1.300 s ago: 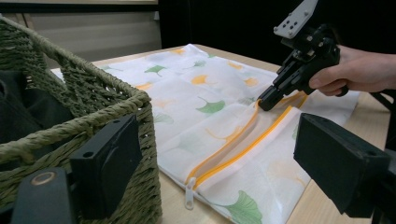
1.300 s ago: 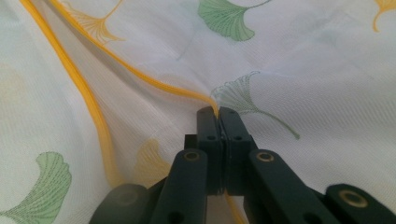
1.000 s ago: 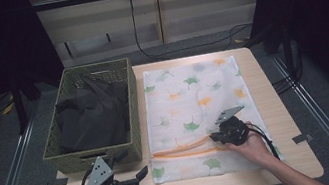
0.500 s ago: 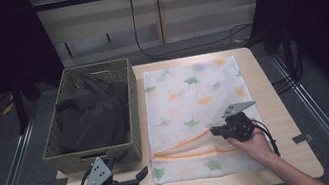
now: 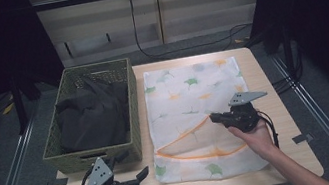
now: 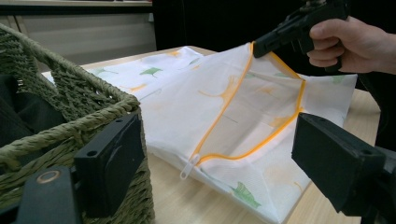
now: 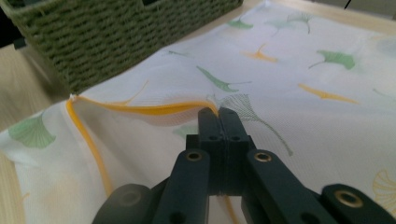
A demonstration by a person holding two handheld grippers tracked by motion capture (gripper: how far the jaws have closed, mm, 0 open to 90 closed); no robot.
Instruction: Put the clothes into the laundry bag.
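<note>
The mesh laundry bag (image 5: 196, 112) with leaf print is found lying flat on the table (image 5: 272, 84), just beside the woven basket (image 5: 61, 155) holding a dark garment (image 5: 90, 117). The orange zip (image 6: 224, 100) is seen undone, its pull (image 6: 189, 166) resting at the end nearest the basket. The right gripper (image 5: 213, 117) is observed with jaws pressed together on the upper edge of the zip opening, the fabric being raised off the lower layer so that a mouth is formed. The left gripper (image 5: 139, 178) is held at the near table edge with jaws spread and nothing between them

The step in hand is judged to be the opening of the bag for loading. It is recommended that the pinched edge be lifted straight up and slightly away from the basket, so that the opening is kept wide and taut. The hold should be kept on the zip tape, not the thin mesh, lest slipping or tearing occur. The lower layer may need to be pinned by the left gripper, as the whole bag could otherwise be dragged along
</note>
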